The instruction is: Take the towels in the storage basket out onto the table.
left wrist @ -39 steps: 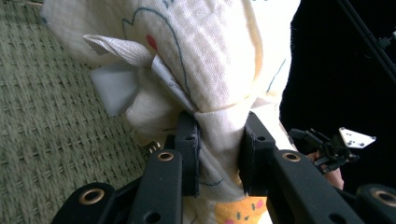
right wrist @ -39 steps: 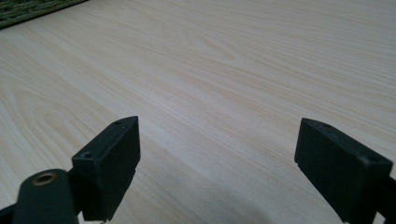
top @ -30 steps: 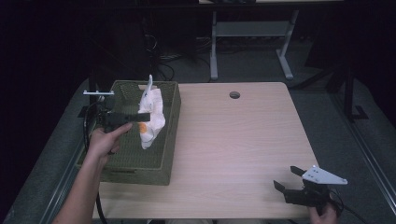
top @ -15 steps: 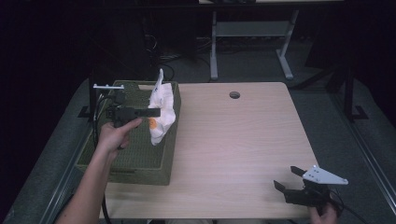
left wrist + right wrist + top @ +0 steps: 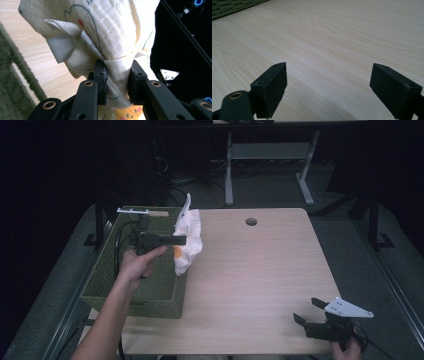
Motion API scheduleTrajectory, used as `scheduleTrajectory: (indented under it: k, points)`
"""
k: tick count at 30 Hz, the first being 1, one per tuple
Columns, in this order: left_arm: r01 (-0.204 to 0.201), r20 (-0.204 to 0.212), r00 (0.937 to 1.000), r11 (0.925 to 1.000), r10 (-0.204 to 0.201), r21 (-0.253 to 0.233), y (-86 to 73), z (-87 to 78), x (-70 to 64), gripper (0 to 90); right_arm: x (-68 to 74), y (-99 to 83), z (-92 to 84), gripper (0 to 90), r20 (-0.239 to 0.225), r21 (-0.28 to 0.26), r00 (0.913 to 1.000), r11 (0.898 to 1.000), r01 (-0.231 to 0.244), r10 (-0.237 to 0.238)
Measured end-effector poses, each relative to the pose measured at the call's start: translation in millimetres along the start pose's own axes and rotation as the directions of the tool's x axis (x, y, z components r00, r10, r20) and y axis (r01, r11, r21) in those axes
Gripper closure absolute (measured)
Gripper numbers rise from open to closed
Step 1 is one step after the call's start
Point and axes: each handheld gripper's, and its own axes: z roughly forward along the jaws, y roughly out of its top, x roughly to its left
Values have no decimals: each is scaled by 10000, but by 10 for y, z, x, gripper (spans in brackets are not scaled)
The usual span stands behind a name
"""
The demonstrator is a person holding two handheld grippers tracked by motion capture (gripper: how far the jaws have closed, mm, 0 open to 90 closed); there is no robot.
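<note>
A cream-white cloth (image 5: 189, 236) with printed cartoon figures and an orange patch hangs above the right rim of the green basket (image 5: 112, 270). My left gripper (image 5: 181, 240) is shut on it, held up in the air. In the left gripper view the two black pads pinch a bunched fold of the cloth (image 5: 110, 30), and a white label sticks out at its left. My right gripper (image 5: 306, 311) rests low at the table's near right corner, its jaws standing wide apart with nothing between them; the right gripper view looks over bare wood past my right gripper (image 5: 328, 82).
The light wooden table (image 5: 260, 270) has a round cable hole (image 5: 251, 221) near its far edge. The green woven basket sits on the table's left side. A metal desk frame (image 5: 270, 155) stands on the dark floor behind.
My left gripper has carried the cloth up out of the basket and to the right, toward the basket's right rim. The right gripper has stayed where it was.
</note>
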Motion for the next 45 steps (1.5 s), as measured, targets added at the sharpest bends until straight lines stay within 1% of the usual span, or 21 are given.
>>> scheduleTrajectory:
  k: [6, 9, 17, 21, 23, 28, 32, 36, 41, 43, 45]
  points:
    - [-129, 64, 9999, 9997, 128, 209, 23, 141, -60, 727, 2, 4, 2, 139, -29, 10, 10000, 10000, 10, -10]
    - [-281, -87, 9996, 9985, 285, 476, 22, 244, -110, 727, 2, 4, -3, 139, -44, 1, 10000, 10000, 17, -17]
    - [-460, 80, 9989, 9965, 456, 704, 17, 452, -192, 727, -8, 2, -19, 139, -44, -118, 10000, 9999, 44, -44]
    - [-504, 155, 9987, 9953, 492, 833, 15, 542, -222, 727, -7, 6, -12, 139, -51, -77, 10000, 10000, 34, -35]
    - [-503, 36, 9987, 9952, 502, 840, 10, 600, -234, 727, -4, 9, -12, 139, -53, -72, 10000, 10000, 25, -25]
    - [-486, -42, 9988, 9942, 492, 956, -23, 758, -252, 726, -13, 8, -20, 139, -83, -125, 9999, 9999, 79, -80]
    - [-551, -31, 9984, 9919, 558, 1148, -48, 904, -260, 726, -12, 6, -30, 139, -86, -133, 9999, 9999, 59, -60]
    - [-566, -42, 9983, 9909, 576, 1224, -61, 1007, -281, 726, -20, 7, -34, 139, -90, -178, 9999, 9998, 118, -120]
    - [-598, -205, 9978, 9889, 632, 1363, -82, 1148, -290, 725, -15, 10, -37, 139, -85, -185, 9999, 9998, 109, -111]
    - [-606, -354, 9972, 9876, 664, 1451, -97, 1218, -290, 725, -11, 12, -42, 139, -103, -162, 9999, 9998, 64, -66]
    - [-600, -417, 9969, 9866, 671, 1518, -107, 1272, -288, 721, -12, 15, -42, 139, -114, -198, 9999, 9998, 80, -82]
